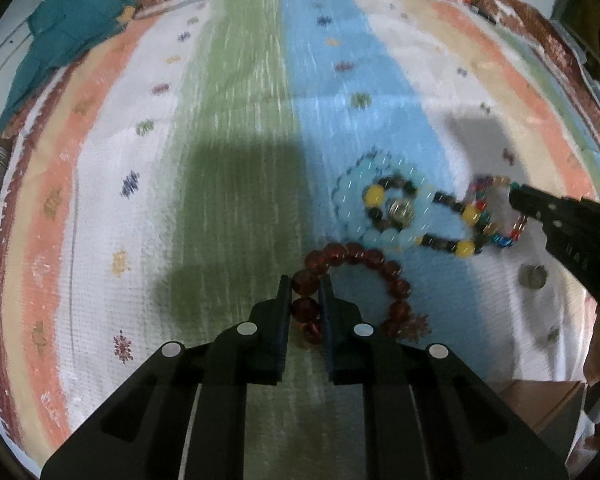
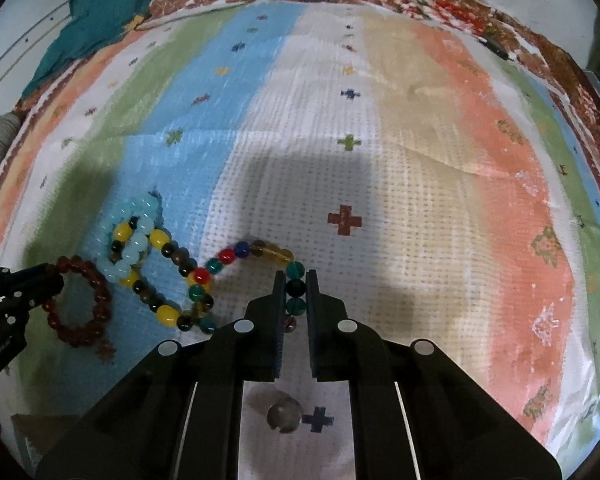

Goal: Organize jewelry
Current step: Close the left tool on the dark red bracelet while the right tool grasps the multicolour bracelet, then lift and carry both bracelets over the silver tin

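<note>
On a striped woven cloth (image 2: 420, 184), the left gripper (image 1: 305, 292) pinches a dark red bead bracelet (image 1: 364, 264) while the right gripper (image 2: 296, 292) clamps a multicoloured glass-bead bracelet (image 2: 220, 264), both beside tangled pale blue (image 2: 134, 220) and yellow-and-black bead strands (image 2: 164, 276).

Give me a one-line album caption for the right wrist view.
Right gripper pinches a multicolored bead bracelet on the striped cloth.
</note>
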{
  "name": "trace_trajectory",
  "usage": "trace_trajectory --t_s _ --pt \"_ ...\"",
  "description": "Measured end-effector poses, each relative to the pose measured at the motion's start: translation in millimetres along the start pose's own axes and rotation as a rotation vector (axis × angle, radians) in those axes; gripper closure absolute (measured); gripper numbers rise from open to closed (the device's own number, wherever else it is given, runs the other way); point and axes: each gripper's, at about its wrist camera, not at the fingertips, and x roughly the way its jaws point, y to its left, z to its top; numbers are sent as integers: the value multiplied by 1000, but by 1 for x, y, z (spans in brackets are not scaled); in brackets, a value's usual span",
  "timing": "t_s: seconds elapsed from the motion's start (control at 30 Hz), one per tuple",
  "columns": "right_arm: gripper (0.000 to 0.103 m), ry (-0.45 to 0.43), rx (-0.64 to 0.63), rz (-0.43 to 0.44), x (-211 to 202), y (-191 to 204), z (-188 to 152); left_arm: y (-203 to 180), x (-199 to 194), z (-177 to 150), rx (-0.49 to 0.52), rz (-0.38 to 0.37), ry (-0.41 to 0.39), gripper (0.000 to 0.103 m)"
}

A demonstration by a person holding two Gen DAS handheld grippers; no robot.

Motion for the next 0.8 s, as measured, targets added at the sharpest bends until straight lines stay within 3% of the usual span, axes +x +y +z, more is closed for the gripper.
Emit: trace_trajectory --t_s 0.8 --pt "93 -169 5 -17 -72 2 -9 -25 -53 2 14 -47 -134 90"
